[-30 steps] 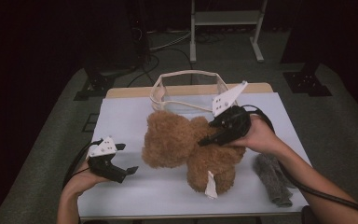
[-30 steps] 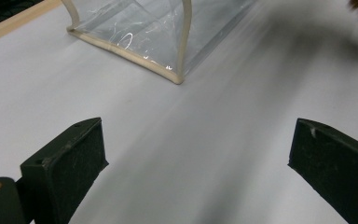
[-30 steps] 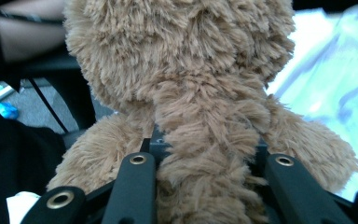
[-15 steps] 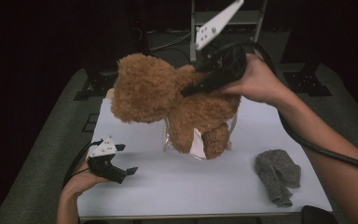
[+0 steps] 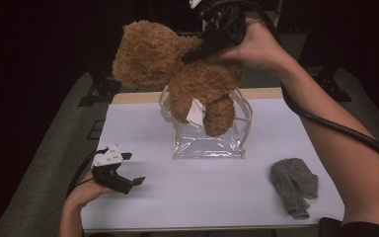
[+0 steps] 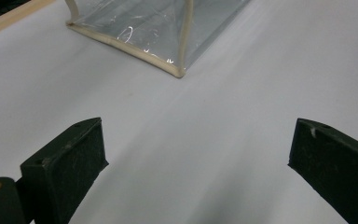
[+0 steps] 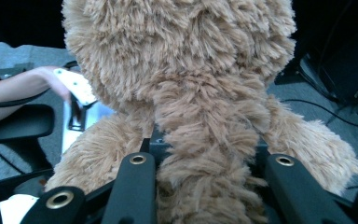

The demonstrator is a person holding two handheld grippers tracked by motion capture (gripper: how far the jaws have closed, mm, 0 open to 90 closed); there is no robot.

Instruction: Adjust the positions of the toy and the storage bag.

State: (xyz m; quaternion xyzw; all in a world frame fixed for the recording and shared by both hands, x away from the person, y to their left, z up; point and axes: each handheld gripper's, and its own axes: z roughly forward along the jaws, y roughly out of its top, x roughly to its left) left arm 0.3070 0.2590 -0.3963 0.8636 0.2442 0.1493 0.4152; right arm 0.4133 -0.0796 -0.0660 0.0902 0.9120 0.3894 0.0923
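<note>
Sock (image 5: pixel 294 185) right of bag (image 5: pixel 207 145), under teddy (image 5: pixel 187 74).

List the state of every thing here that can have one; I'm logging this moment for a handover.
Brown plush teddy bear: lifted above the table, clamped, legs hanging over the bag.
Clear plastic bag with cream trim: standing on the white table, mouth open, nothing visible inside.
Grey knitted sock: lying crumpled on the table, untouched.
Right gripper: shut on the bear.
Left gripper: open, holding nothing, low over the table.
</note>
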